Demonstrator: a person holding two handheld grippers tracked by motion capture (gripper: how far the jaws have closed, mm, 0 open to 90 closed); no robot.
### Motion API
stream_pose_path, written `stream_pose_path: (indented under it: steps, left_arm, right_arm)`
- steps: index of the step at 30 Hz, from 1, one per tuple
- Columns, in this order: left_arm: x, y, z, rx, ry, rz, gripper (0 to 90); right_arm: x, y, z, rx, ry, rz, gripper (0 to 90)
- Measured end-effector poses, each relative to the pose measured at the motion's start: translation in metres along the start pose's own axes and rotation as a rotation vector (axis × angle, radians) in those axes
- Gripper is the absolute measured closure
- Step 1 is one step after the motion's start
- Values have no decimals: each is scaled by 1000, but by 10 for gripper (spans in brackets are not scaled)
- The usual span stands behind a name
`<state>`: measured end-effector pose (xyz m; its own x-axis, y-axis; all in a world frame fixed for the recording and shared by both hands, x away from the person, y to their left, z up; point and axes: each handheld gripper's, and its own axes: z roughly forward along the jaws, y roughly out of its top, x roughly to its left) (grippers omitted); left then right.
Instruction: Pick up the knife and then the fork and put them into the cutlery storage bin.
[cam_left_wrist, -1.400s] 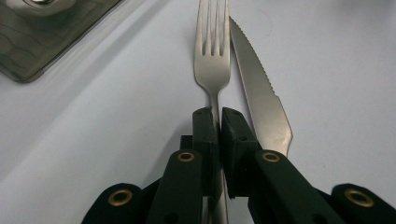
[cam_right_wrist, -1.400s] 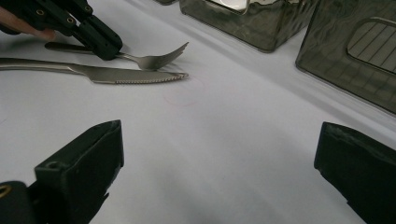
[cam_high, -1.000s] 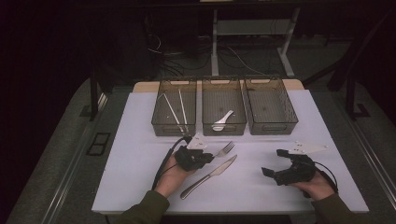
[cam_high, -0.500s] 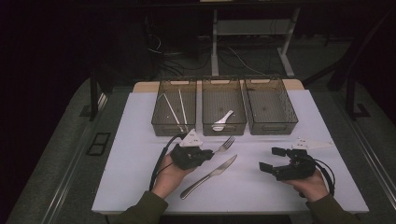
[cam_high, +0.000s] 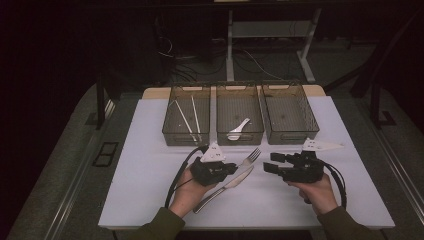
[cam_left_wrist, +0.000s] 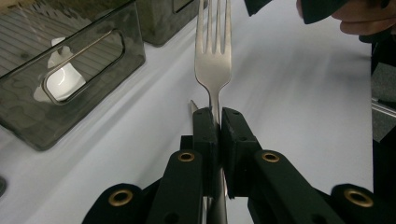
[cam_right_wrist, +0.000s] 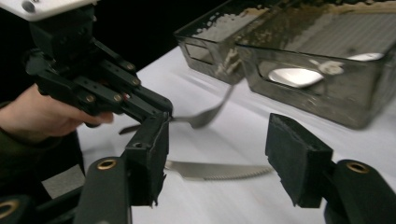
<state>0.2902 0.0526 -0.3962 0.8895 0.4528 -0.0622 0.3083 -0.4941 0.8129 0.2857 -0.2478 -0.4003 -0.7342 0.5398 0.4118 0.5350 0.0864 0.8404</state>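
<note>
Fingers (cam_left_wrist: 208, 135) of the left gripper (cam_high: 220, 171) pinched tight on the fork (cam_left_wrist: 213, 56) at its neck, tines pointing away, clear of the white table (cam_high: 150, 165). Fingers (cam_right_wrist: 299, 158) of the right gripper (cam_high: 272, 162) parted with nothing between them, having just been closing. Held low over the near half of the table, both, left hand (cam_high: 187, 192) and right hand (cam_high: 315, 192) coming in from the near edge, jaws turned toward each other. Just under the left gripper, flat on the table, a knife (cam_high: 225, 185), serrated edge visible in the right gripper view between that gripper's fingers but lying below them, untouched. Beyond the fork tip, a row of three clear bins along the far part of the table: left bin (cam_high: 186, 137) with two pale chopsticks (cam_high: 190, 117), middle bin (cam_high: 239, 137) with a white spoon (cam_high: 239, 130), right bin (cam_high: 292, 137). Near the right bin's front, on the table, a white three-cornered plate (cam_high: 320, 145). Farther off, past the table's far edge, dark floor with cables (cam_high: 250, 60) and the pale legs of a stand (cam_high: 265, 35).
</note>
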Motion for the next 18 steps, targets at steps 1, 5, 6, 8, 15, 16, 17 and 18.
stream_pose_path:
  steps: [1,5,6,8,15,16,17,18]
  left_arm:
    - [0,0,0,-4,0,2,844]
    - [-2,1,0,-18,-1,9,845]
    - [-3,1,0,-16,-2,12,844]
    - [-4,2,0,-14,0,17,845]
    - [-5,2,-1,-24,4,20,845]
    - [-5,2,-1,-25,5,20,844]
    - [-5,2,-1,-26,6,21,844]
    - [-5,2,-1,-26,6,22,844]
  right_arm:
    - [0,1,3,0,9,0,416]
    - [1,4,16,16,20,6,431]
    - [1,4,19,18,21,8,434]
    - [0,5,25,21,23,19,456]
    - [-4,6,40,43,54,55,548]
    - [-4,6,42,45,55,56,555]
    - [-3,7,43,47,58,57,575]
    - [-3,7,44,47,62,56,597]
